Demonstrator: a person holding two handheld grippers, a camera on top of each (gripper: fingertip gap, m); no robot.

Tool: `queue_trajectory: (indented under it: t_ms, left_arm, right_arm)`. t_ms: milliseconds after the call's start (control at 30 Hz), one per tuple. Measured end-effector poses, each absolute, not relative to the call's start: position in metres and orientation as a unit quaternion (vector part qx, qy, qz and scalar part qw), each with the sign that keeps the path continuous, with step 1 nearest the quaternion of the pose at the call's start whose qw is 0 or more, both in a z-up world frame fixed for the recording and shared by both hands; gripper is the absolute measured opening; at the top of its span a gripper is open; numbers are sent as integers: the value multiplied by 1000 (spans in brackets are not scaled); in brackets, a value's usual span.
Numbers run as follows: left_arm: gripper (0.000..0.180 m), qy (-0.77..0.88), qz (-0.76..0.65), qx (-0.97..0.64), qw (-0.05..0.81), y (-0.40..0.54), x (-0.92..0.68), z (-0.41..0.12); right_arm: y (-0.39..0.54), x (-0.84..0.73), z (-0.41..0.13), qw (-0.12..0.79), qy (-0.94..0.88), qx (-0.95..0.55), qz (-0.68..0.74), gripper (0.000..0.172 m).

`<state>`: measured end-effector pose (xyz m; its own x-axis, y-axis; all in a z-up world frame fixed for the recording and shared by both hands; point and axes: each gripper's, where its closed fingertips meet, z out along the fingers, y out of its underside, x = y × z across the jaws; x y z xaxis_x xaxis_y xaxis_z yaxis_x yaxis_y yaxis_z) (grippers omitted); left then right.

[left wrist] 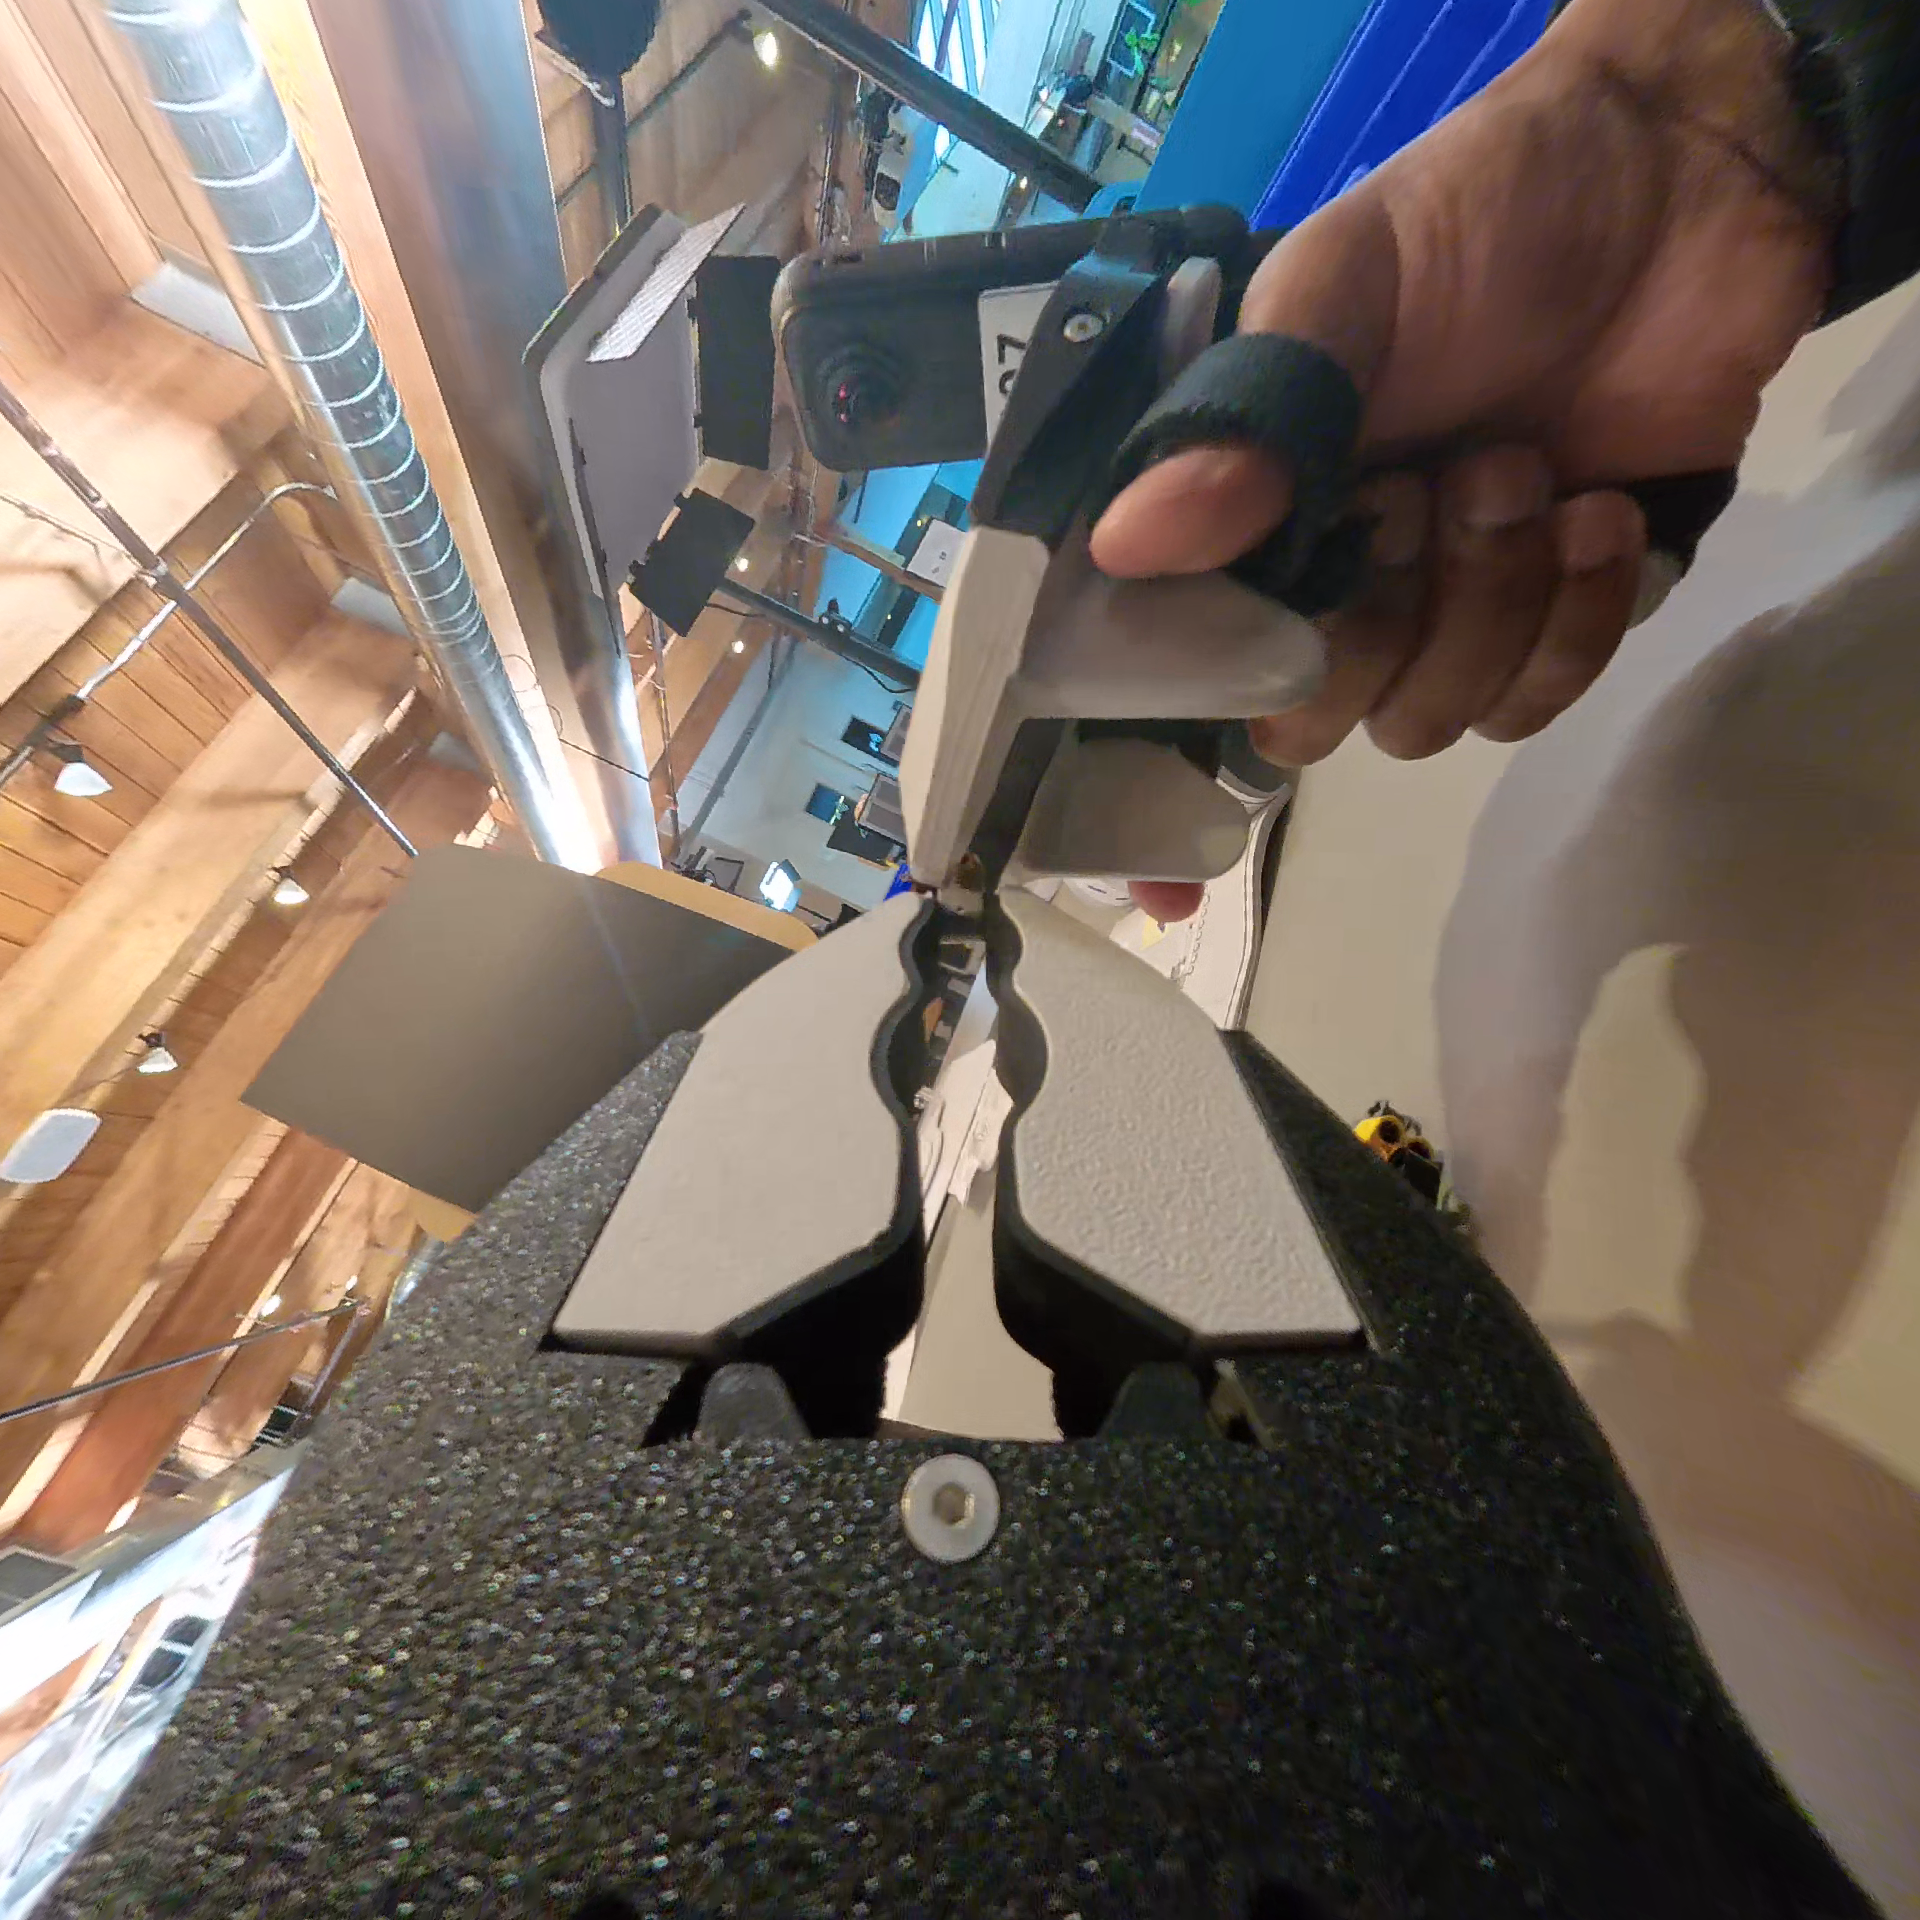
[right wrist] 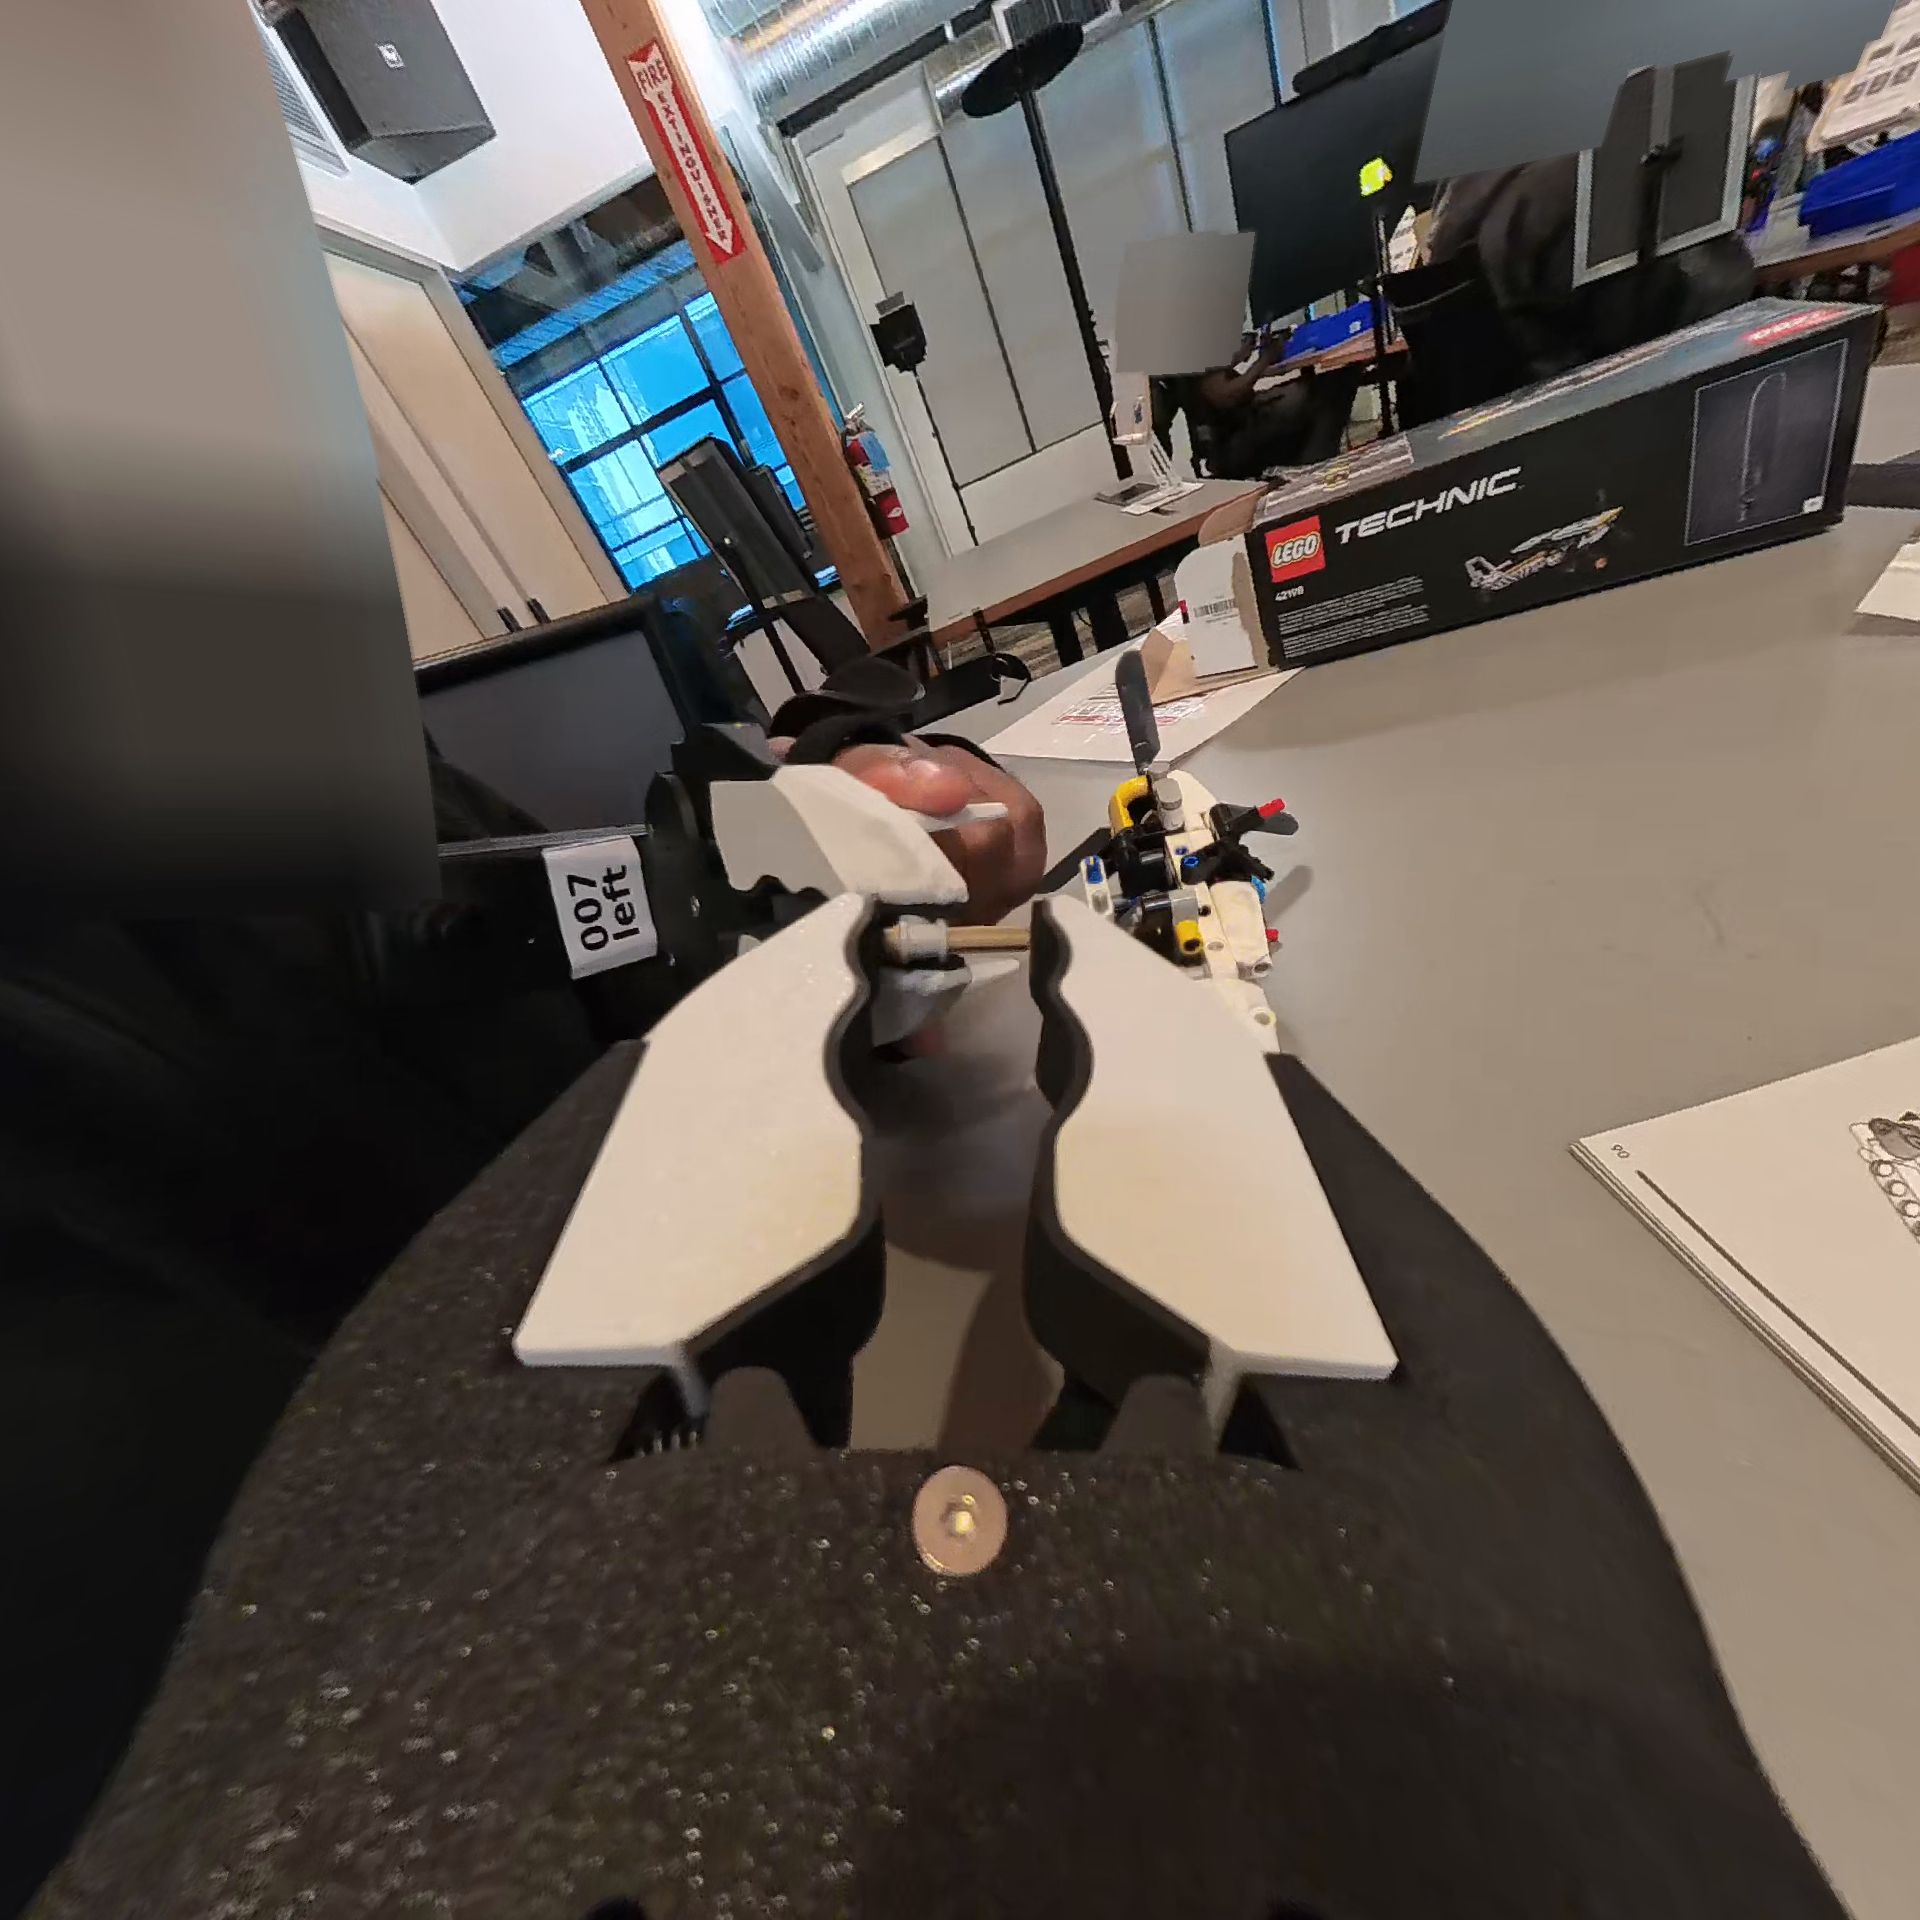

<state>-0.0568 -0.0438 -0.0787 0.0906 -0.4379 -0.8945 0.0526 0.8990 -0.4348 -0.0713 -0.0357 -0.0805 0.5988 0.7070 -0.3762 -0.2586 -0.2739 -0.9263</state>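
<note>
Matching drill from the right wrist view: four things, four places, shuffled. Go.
1 grey-and-tan pin
2 brick model
3 dark box
4 booklet

A far side of the table
B flat, at the view's right edge
C between the left gripper's fingers
D mid-table, dark blade standing up

Pairs: 1-C, 2-D, 3-A, 4-B

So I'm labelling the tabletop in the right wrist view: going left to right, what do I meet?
Left claw holding a small tan-and-grey pin → half-built brick model → dark printed box behind it → open instruction booklet at the right edge.
</note>
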Motion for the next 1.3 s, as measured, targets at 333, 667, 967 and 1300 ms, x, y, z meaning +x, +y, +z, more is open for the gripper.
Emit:
queue_trajectory:
  t_ms: [333, 667, 967, 1300]
  left_arm:
    - [10, 649, -137, -119, 739, -42, -47, -84]
    - [10, 660, -85, -95, 740, -37, -41, -88]
    - [10, 675, -87, -97, 726, -38, -42, -97]
    - [11, 678, -89, -107, 722, -39, -41, -101]
  right_arm:
    - [-34, -61, -87, 580, -171, -678, 418, 26]
    - [-32, -56, -93, 587, -177, -688, 387, 26]
    - [-34, -58, -102, 568, -184, -700, 392, 26]
    - [-37, -56, -107, 567, -181, -709, 378, 26]
